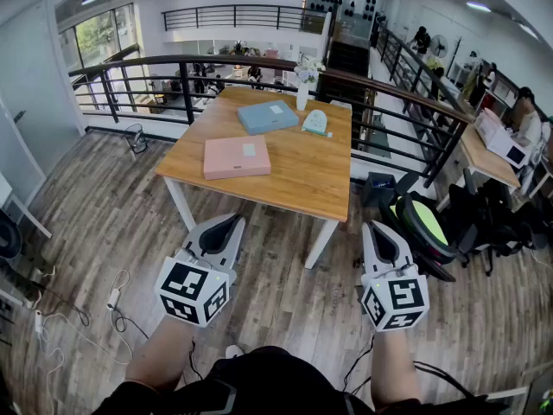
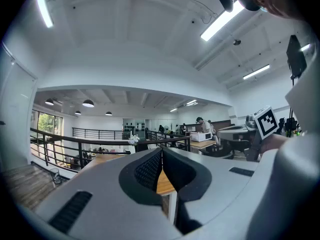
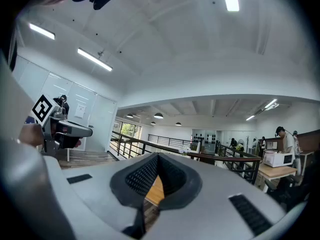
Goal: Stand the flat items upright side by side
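Both the left tongs [image 1: 232,223] and right tongs [image 1: 371,228] are closed and empty, low in the frame. A pink box [image 1: 236,156] and blue box [image 1: 267,116] lie flat on the surface [image 1: 302,180], upper centre.

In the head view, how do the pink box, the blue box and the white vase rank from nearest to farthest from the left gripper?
1. Pink box, near the front edge of the table.
2. Blue box, behind it, mid-table.
3. White vase, at the far edge.
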